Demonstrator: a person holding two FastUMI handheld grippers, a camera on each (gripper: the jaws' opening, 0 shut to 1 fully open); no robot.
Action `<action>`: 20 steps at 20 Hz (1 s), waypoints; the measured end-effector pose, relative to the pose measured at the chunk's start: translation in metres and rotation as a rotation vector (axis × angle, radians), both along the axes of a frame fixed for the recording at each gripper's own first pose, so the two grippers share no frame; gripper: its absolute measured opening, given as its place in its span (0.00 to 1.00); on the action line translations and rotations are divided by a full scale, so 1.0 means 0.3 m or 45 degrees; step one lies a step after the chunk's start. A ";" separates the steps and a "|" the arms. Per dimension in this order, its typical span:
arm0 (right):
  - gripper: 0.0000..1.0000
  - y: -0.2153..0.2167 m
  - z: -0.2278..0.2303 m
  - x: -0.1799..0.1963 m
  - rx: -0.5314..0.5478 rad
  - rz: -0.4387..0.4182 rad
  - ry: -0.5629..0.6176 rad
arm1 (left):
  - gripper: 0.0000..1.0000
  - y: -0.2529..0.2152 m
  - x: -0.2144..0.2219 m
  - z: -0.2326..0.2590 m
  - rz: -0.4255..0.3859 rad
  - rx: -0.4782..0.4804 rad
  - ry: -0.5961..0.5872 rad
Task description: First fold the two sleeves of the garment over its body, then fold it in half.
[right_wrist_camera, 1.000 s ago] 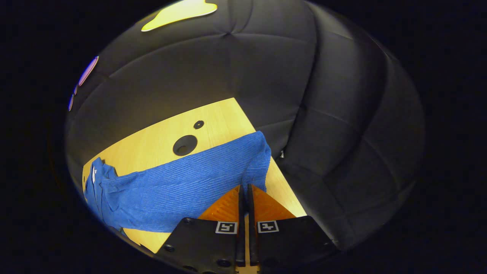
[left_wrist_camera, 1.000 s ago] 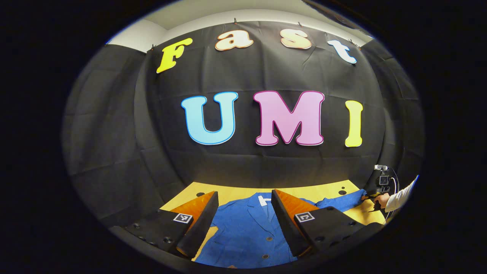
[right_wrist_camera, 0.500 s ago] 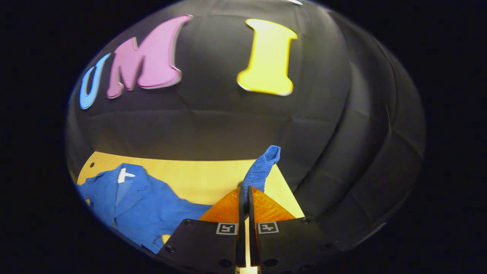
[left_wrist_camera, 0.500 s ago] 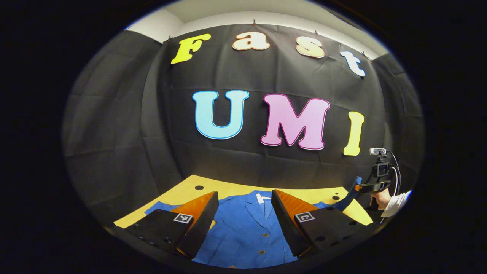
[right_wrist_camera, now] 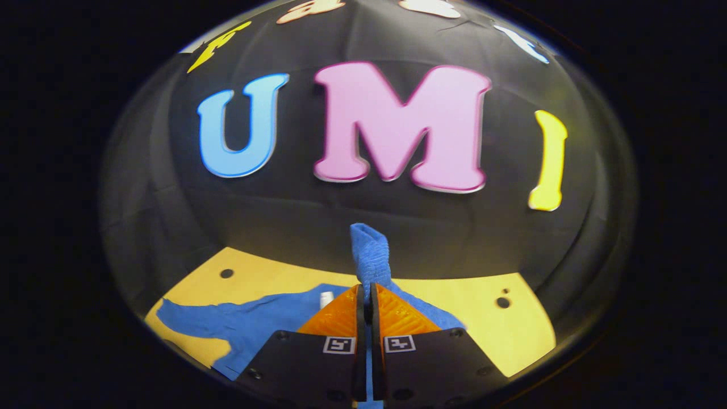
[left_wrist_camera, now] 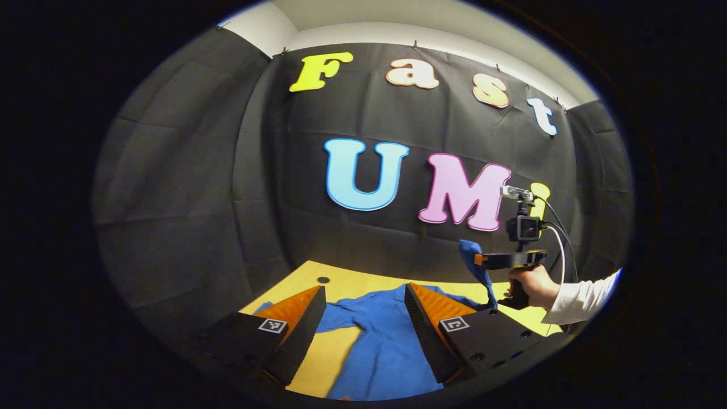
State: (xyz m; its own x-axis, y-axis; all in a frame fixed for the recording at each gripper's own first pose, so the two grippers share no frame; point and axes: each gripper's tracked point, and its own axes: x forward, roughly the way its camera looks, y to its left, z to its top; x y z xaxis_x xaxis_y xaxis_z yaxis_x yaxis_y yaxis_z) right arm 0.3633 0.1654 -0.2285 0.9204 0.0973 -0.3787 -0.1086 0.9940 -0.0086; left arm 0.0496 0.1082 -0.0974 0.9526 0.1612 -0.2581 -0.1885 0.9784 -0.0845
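Observation:
A blue button-up garment (left_wrist_camera: 386,346) lies on the yellow wooden table (left_wrist_camera: 335,352). My left gripper (left_wrist_camera: 363,315) hangs open above it, nothing between its fingers. In the left gripper view, off to the right, a hand (left_wrist_camera: 531,284) holds my right gripper (left_wrist_camera: 483,260) raised above the table, with one blue sleeve (left_wrist_camera: 472,262) hanging from it. In the right gripper view my right gripper (right_wrist_camera: 364,288) is shut on that sleeve (right_wrist_camera: 369,253), whose cuff sticks up past the fingertips. The other sleeve (right_wrist_camera: 227,318) lies flat at the left.
Black cloth walls close the table on the far side and both flanks. The tabletop (right_wrist_camera: 511,332) has small round holes (right_wrist_camera: 502,302) near its far corners. A white sleeve (left_wrist_camera: 585,295) of the person enters from the right.
My right gripper has lifted the sleeve off the table and carried it up and inward, toward the garment's body. The left gripper view has swung left; its gripper stays open.

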 end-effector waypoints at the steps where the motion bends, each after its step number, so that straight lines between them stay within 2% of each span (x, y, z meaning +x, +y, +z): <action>1: 0.04 0.099 -0.092 0.003 0.003 0.042 0.054 | 0.80 0.056 -0.032 -0.024 0.023 0.028 0.033; 3: 0.04 0.259 -0.282 -0.023 0.055 0.098 0.214 | 0.80 0.146 -0.097 -0.082 0.060 0.060 0.098; 5: 0.04 0.351 -0.426 -0.045 0.069 0.119 0.300 | 0.80 0.221 -0.157 -0.123 0.106 0.068 0.146; 7: 0.04 0.418 -0.563 -0.096 0.125 0.148 0.463 | 0.80 0.286 -0.205 -0.167 0.166 0.052 0.187; 11: 0.00 0.555 -0.657 -0.170 0.324 0.267 0.636 | 0.80 0.352 -0.246 -0.243 0.267 0.004 0.255; 14: 0.58 0.645 -0.594 -0.225 0.548 0.388 0.738 | 0.80 0.345 -0.196 -0.285 0.276 -0.061 0.247; 16: 0.98 0.606 -0.548 -0.207 0.537 0.416 0.704 | 0.80 0.362 -0.160 -0.341 0.285 -0.135 0.256; 17: 0.88 0.579 -0.505 -0.196 0.506 0.436 0.657 | 0.80 0.377 -0.137 -0.371 0.297 -0.163 0.263; 18: 0.97 0.551 -0.443 -0.199 0.473 0.461 0.603 | 0.80 0.401 -0.108 -0.404 0.310 -0.190 0.279; 20: 0.97 0.484 -0.265 -0.233 0.417 0.533 0.460 | 0.80 0.452 -0.042 -0.480 0.325 -0.210 0.319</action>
State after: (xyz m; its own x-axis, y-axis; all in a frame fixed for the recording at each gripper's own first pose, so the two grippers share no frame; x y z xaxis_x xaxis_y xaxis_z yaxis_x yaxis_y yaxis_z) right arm 0.2935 0.3106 -0.3079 0.5993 0.5837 -0.5478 -0.4269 0.8119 0.3981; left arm 0.0370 0.2438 -0.2415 0.7915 0.3218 -0.5196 -0.4588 0.8745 -0.1573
